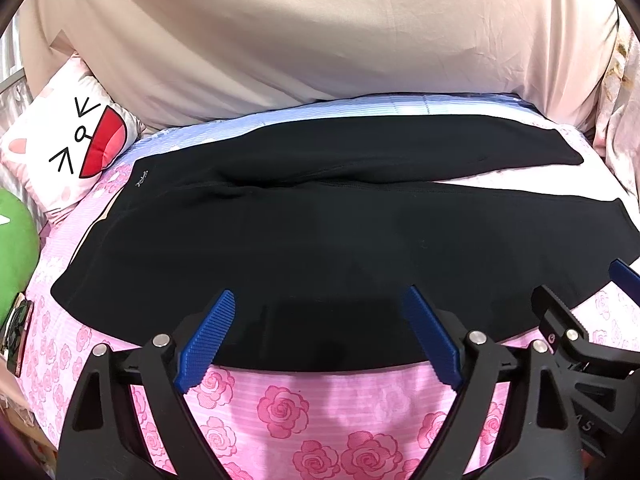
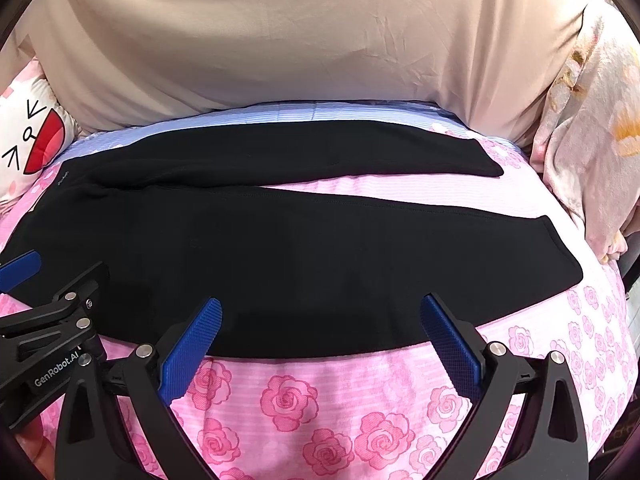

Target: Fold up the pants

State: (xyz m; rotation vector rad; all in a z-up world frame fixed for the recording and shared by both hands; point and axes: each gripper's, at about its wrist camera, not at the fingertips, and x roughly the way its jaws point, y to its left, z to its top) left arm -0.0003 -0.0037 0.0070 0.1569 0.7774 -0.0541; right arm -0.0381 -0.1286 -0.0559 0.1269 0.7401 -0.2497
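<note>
Black pants (image 1: 312, 232) lie spread flat on the bed, waistband to the left, the two legs running right and splitting apart toward the cuffs (image 2: 520, 248). My left gripper (image 1: 320, 296) hovers over the near edge of the pants, jaws wide open with nothing between the blue pads (image 1: 208, 336). My right gripper (image 2: 322, 304) hangs beside it to the right, also open and empty over the near leg's edge. Each gripper shows at the edge of the other's view: the right one (image 1: 580, 320), the left one (image 2: 48, 308).
A pink rose-patterned sheet (image 1: 280, 408) covers the bed. A beige cover (image 2: 320, 40) is piled up behind the pants. A cartoon-face pillow (image 1: 76, 136) and a green plush (image 1: 16, 248) sit at left; a floral quilt (image 2: 592, 152) is bunched at right.
</note>
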